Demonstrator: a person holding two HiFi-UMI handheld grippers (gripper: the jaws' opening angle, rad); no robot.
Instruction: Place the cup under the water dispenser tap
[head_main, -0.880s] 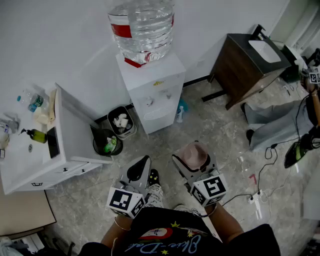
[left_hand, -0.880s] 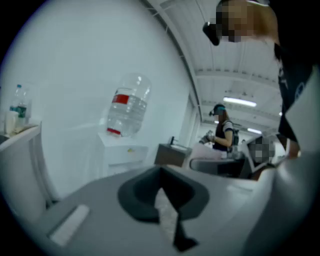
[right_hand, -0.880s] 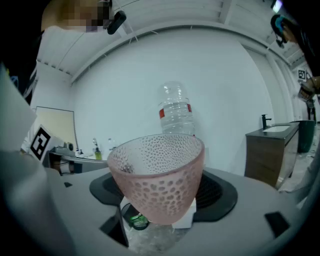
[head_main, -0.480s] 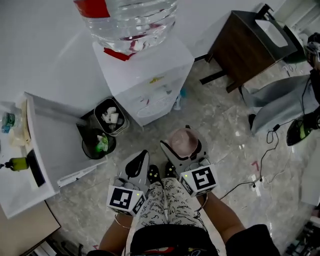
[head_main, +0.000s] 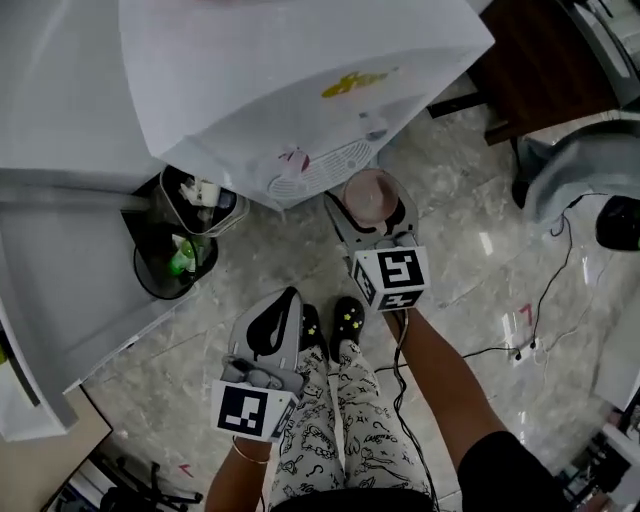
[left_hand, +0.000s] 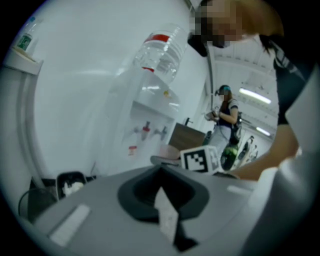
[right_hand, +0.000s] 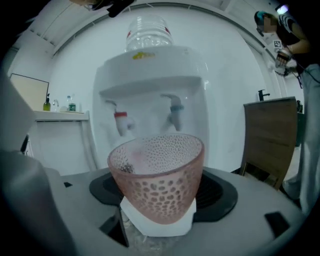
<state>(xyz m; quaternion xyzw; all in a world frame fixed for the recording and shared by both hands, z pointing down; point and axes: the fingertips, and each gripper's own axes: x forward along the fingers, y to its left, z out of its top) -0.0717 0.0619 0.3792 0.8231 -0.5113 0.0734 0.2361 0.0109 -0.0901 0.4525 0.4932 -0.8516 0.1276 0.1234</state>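
The pink dimpled cup (right_hand: 157, 180) stands upright in my right gripper (right_hand: 157, 222), which is shut on its base. In the head view the cup (head_main: 372, 193) and right gripper (head_main: 372, 212) are held just in front of the white water dispenser (head_main: 300, 90), near its drip grille (head_main: 320, 172). Beyond the cup, the red tap (right_hand: 121, 121) and blue tap (right_hand: 174, 111) hang above rim height. My left gripper (head_main: 283, 305) stays back near the person's legs, its jaws together with nothing between them (left_hand: 165, 220).
Two bins (head_main: 170, 255) with rubbish stand left of the dispenser beside a white cabinet (head_main: 60, 270). A dark wooden cabinet (head_main: 545, 55) is at the right, and cables (head_main: 540, 320) cross the marble floor. Another person (right_hand: 295, 45) stands far right.
The person has stepped up to the dispenser, which now fills the top of the head view. My right gripper has carried the cup forward toward it. The left gripper has stayed low and behind.
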